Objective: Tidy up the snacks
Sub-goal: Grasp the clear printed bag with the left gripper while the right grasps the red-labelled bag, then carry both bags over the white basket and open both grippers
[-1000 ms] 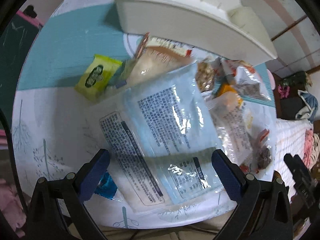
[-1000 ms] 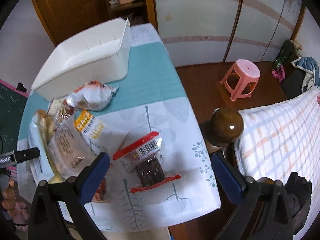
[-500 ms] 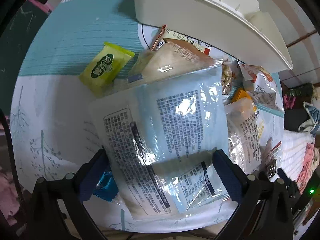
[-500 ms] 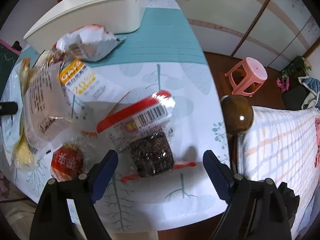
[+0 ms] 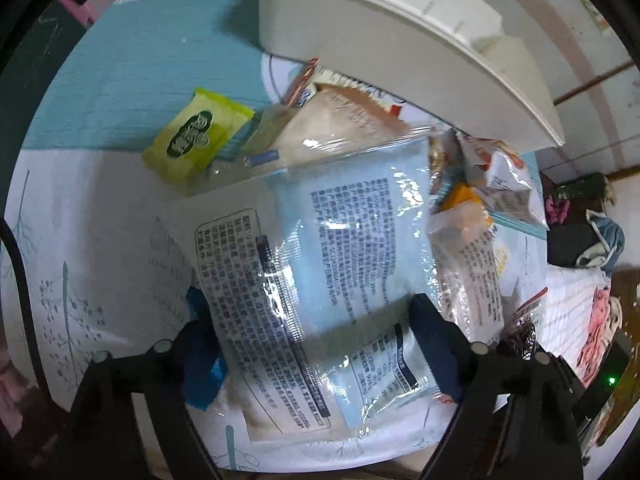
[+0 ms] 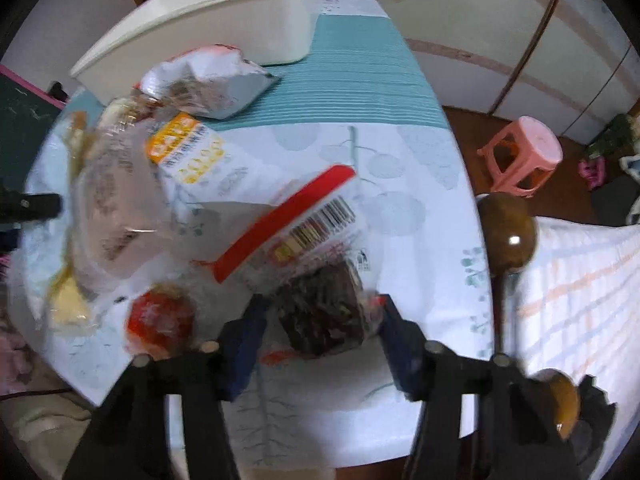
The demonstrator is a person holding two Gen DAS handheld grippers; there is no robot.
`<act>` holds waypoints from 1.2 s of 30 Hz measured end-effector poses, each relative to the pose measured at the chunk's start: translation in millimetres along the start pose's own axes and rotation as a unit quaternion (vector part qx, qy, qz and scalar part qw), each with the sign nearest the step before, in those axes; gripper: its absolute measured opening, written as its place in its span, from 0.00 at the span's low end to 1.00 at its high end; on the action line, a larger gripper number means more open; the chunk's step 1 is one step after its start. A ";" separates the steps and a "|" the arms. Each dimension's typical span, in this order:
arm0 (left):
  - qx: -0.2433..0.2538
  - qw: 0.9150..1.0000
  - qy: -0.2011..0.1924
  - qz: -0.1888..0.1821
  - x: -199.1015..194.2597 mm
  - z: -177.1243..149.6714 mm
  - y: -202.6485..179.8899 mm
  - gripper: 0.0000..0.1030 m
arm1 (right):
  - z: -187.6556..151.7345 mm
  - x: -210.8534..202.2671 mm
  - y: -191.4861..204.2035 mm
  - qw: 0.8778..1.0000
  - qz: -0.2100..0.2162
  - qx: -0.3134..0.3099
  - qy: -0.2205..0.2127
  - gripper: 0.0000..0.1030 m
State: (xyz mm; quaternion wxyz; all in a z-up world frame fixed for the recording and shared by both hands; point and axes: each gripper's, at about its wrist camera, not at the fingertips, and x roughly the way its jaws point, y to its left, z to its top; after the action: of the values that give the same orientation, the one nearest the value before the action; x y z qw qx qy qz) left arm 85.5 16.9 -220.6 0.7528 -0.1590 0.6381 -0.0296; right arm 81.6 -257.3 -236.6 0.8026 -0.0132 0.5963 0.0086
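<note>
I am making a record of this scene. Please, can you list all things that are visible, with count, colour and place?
bin: 1, white, far end of table
table: 1, teal and white cloth
big packet: 1, clear and pale blue, between left fingers
yellow packet: 1, left of pile
dark snack bag: 1, clear with red strip, between right fingers
orange-label packet: 1, mid pile
silver bag: 1, beside bin
stool: 1, pink, floor
left gripper: black, blue pads, open
right gripper: black, blue pads, closing around bag
</note>
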 end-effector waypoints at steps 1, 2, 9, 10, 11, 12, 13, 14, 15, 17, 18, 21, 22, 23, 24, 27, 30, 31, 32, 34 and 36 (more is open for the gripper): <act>0.000 1.000 -0.005 -0.002 -2.3 -1.2 0.6 0.69 | -0.3 -0.8 1.4 1.000 -0.003 -0.002 -0.002 0.52; 0.001 1.000 -0.013 -0.006 -6.2 -1.7 0.8 0.65 | -0.8 -1.3 2.5 1.000 -0.005 -0.001 -0.002 0.52; 0.021 0.998 -0.053 -0.016 -33.7 -3.9 4.6 0.53 | -3.7 -23.2 -3.2 0.999 0.024 0.017 -0.027 0.50; 0.022 0.998 -0.057 -0.018 -35.7 -1.6 5.8 0.53 | -3.3 -28.3 -3.4 0.999 0.027 0.018 -0.033 0.50; 0.024 0.998 -0.062 -0.018 -41.0 -2.9 4.9 0.53 | -2.5 -33.8 -3.1 0.999 0.029 0.018 -0.038 0.50; 0.028 0.997 -0.072 -0.019 -48.6 -3.6 4.2 0.53 | -1.3 -40.3 -2.4 0.998 0.031 0.018 -0.045 0.50; 0.031 0.996 -0.078 -0.021 -52.5 -1.2 0.8 0.53 | 0.0 -45.3 -2.0 0.998 0.035 0.017 -0.050 0.50; 0.036 0.995 -0.090 -0.025 -62.5 -1.4 -0.7 0.53 | 0.6 -52.5 1.6 0.997 0.040 0.015 -0.058 0.50; 0.041 0.994 -0.102 -0.028 -71.5 -2.3 -2.2 0.53 | 2.3 -57.3 1.7 0.997 0.044 0.014 -0.063 0.50; 0.050 0.991 -0.120 -0.034 -88.5 -1.1 -3.8 0.53 | 7.5 -72.5 8.0 0.995 0.058 0.012 -0.076 0.50; 0.058 0.988 -0.136 -0.041 -102.0 0.1 -7.2 0.53 | 10.6 -77.4 9.2 0.995 0.063 0.011 -0.082 0.50; 0.079 0.980 -0.174 -0.051 -135.6 9.0 -18.5 0.53 | 25.2 -98.0 13.8 0.992 0.074 0.010 -0.105 0.51; 0.084 0.978 -0.185 -0.052 -144.9 11.6 -20.0 0.53 | 31.2 -105.3 15.7 0.991 0.077 0.012 -0.113 0.51; 0.092 0.974 -0.201 -0.051 -155.7 16.6 -24.2 0.53 | 39.4 -113.7 16.9 0.989 0.079 0.012 -0.123 0.51; 0.104 0.968 -0.223 -0.048 -170.2 24.3 -30.7 0.53 | 48.5 -122.7 18.7 0.987 0.082 0.012 -0.136 0.51; 0.127 0.954 -0.270 -0.033 -201.2 46.3 -48.0 0.53 | 78.1 -153.4 25.8 0.981 0.081 0.010 -0.176 0.51; 0.143 0.942 -0.304 -0.017 -222.7 73.0 -64.1 0.53 | 108.7 -176.2 37.1 0.974 0.073 0.006 -0.214 0.52; 0.146 0.939 -0.310 -0.014 -226.7 79.6 -68.2 0.53 | 120.6 -182.2 41.5 0.972 0.070 0.007 -0.226 0.52; 0.150 0.935 -0.320 -0.008 -231.1 90.4 -74.4 0.53 | 130.6 -184.5 45.4 0.970 0.068 0.009 -0.233 0.52; 0.158 0.930 -0.332 0.005 -236.1 104.4 -86.0 0.53 | 153.3 -186.7 51.4 0.968 0.064 0.014 -0.242 0.52; 0.163 0.926 -0.340 0.021 -234.6 123.3 -97.6 0.54 | 172.5 -185.9 56.3 0.966 0.056 0.018 -0.251 0.53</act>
State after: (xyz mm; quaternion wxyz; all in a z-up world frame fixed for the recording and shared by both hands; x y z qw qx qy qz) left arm 177.5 7.4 46.2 0.9404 -0.0215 0.3338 -0.0612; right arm 191.4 -195.3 -9.4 0.9249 0.0371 0.3756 0.0455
